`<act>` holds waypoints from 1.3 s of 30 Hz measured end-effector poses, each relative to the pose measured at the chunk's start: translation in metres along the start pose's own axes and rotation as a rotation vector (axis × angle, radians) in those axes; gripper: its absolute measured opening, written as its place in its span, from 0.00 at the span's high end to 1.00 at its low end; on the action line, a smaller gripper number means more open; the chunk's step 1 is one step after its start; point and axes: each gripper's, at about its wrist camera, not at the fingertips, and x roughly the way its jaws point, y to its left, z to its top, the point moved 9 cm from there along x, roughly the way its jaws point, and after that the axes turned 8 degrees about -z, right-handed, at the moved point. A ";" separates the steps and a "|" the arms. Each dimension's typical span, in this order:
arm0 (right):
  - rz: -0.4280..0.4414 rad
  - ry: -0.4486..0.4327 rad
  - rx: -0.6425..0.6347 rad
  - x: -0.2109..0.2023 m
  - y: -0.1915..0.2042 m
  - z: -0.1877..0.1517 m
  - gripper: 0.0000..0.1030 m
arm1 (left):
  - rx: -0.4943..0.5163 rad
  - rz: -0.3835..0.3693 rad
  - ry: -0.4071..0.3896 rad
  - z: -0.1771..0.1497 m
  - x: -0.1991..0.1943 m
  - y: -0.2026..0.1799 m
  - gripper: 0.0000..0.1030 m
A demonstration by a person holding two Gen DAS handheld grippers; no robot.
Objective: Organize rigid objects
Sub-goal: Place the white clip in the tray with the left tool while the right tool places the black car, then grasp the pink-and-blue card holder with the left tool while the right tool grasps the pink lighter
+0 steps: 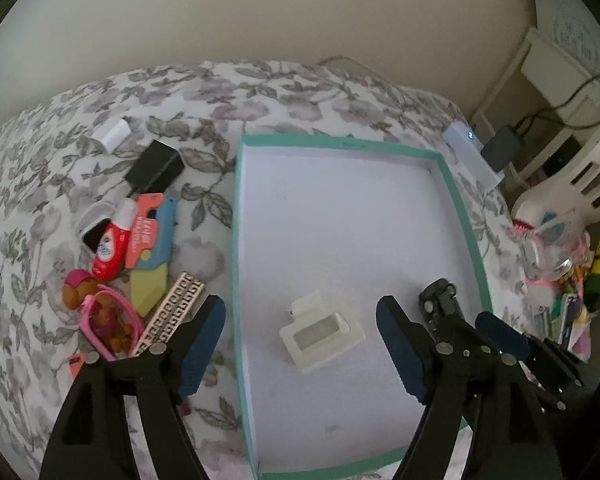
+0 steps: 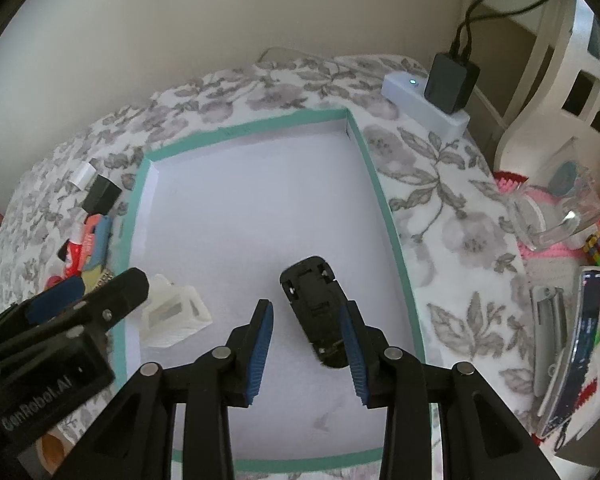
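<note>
A shallow white box with a teal rim lies on a floral cloth. Inside it are a white plastic holder and a black toy car. My right gripper is open, low in the box; the car lies against its right finger, not clamped. My left gripper is open, hovering over the box's left rim, near the white holder. Left of the box is a pile: red tube, orange and blue cards, black block, pink-framed item, patterned strip.
A white power strip with a black adapter sits at the cloth's far right corner. A small white block lies at far left. To the right are a clear container, a clip and bright clutter. A wall stands behind.
</note>
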 end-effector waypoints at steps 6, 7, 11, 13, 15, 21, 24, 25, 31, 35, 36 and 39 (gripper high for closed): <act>0.002 -0.063 0.005 -0.031 0.006 0.008 0.37 | -0.014 0.108 -0.069 0.005 -0.036 0.021 0.20; 0.000 -0.068 0.006 -0.035 0.007 0.008 0.37 | -0.030 0.112 -0.076 0.004 -0.041 0.026 0.15; 0.009 -0.081 -0.011 -0.047 0.022 0.008 0.23 | -0.088 0.169 -0.081 -0.002 -0.062 0.055 0.10; 0.015 -0.090 -0.015 -0.051 0.030 0.007 0.18 | -0.097 0.210 -0.092 -0.005 -0.072 0.071 0.10; 0.027 -0.096 -0.012 -0.055 0.041 0.006 0.13 | -0.113 0.253 -0.110 -0.006 -0.085 0.093 0.10; 0.070 -0.106 -0.041 -0.058 0.084 0.003 0.06 | -0.190 0.318 -0.137 -0.015 -0.107 0.151 0.10; 0.090 -0.115 -0.070 -0.059 0.110 0.003 0.06 | -0.214 0.345 -0.130 -0.022 -0.109 0.174 0.10; 0.094 -0.117 -0.078 -0.059 0.119 0.003 0.06 | -0.223 0.344 -0.125 -0.024 -0.109 0.180 0.10; 0.139 -0.096 -0.114 -0.057 0.169 -0.001 0.05 | -0.294 0.345 -0.103 -0.038 -0.112 0.216 0.10; 0.168 -0.056 -0.124 -0.048 0.197 -0.011 0.05 | -0.360 0.328 -0.094 -0.048 -0.114 0.236 0.10; 0.171 -0.051 -0.127 -0.046 0.201 -0.013 0.05 | -0.377 0.318 -0.094 -0.050 -0.114 0.239 0.10; 0.146 -0.027 -0.142 -0.036 0.208 -0.024 0.06 | -0.407 0.304 -0.085 -0.055 -0.110 0.246 0.10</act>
